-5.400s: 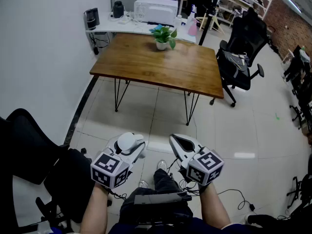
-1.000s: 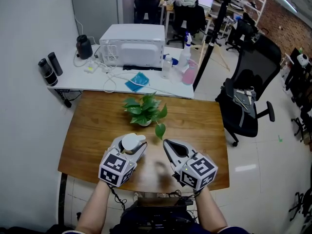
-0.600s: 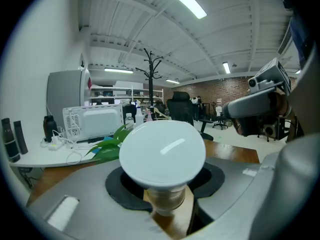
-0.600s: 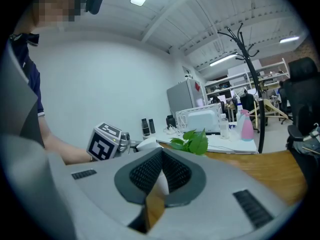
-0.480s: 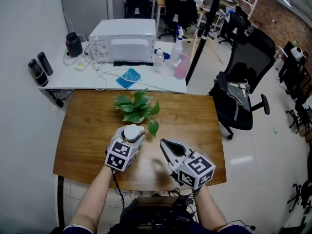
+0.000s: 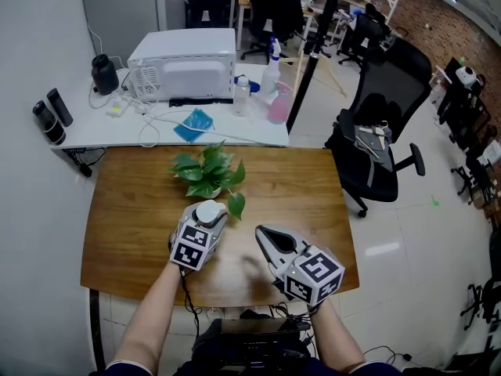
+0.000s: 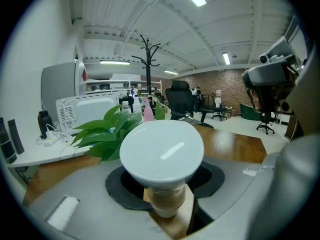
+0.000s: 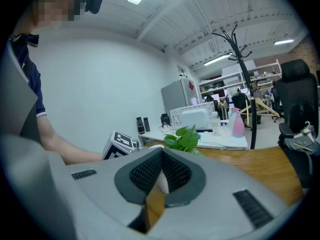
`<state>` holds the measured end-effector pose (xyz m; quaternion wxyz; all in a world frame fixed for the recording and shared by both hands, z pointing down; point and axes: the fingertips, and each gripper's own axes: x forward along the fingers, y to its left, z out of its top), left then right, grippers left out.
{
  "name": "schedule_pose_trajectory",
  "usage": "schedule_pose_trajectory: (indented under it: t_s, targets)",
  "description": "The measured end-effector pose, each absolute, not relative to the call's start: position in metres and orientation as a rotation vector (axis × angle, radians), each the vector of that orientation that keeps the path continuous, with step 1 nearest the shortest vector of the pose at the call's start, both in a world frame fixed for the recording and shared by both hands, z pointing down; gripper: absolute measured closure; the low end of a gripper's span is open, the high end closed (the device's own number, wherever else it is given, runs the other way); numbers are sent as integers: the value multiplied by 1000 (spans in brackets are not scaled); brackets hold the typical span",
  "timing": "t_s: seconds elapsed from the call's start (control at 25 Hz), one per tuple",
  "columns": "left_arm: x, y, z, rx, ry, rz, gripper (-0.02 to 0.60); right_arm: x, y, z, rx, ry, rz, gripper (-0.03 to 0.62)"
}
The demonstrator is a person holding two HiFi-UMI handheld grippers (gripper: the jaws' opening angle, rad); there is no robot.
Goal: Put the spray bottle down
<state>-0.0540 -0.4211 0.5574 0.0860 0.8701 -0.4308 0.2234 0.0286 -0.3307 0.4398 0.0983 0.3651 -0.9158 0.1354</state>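
My left gripper is clamped partway closed on the spray bottle, with a jaw on each side of its neck. The bottle stands upright. Its largest part in view is a smooth, glossy white domed top, round as seen from above. Under it a narrower, pale tan neck runs down between the dark pads. The body below is hidden, so I cannot tell whether its base touches the wood. The bottle sits over the near middle of the table, just at six o'clock of the potted plant.

My right gripper has its jaws closed together and holds nothing. It lies at about four o'clock of the left one and near it, over the same table.

The room is an open office with a pale tiled floor, a white wall at nine o'clock and a brick wall at two o'clock. The table is brown wood and rectangular, with the leafy green plant in a white pot on it. Beyond the table at twelve o'clock a white desk carries a white microwave, cables and a pink bottle. A black office chair stands at two o'clock, beside the table's far right corner.
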Motion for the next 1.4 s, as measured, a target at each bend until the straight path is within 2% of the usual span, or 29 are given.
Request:
schedule_pose_trajectory:
  t_s: [0.6,0.72,0.84,1.16,1.2,1.28,1.36,1.4]
  targets:
    - [-55,-428,555,2609,-1403,567,368,34,-329,440,1095,-2704,413,592]
    - [-56,-425,563,2579,-1394,565,279,35,-327,441,1095,-2705,414,592]
    - [-61,-421,568,2555,-1399,558,249,35,-325,442,1095,-2706,416,592]
    - [-85,-367,567,2478,-1443,485,249,31,-320,442,1074,-2722,430,592]
    - [-91,-357,566,2451,-1442,446,278,30,-320,442,1070,-2724,430,592]
    - [-106,-337,558,2381,-1443,351,401,28,-319,443,1062,-2730,430,592]
    - [-121,-320,542,2332,-1474,255,550,25,-317,442,1051,-2739,430,592]
    - [-127,-314,533,2325,-1486,219,574,23,-317,442,1045,-2744,430,592]
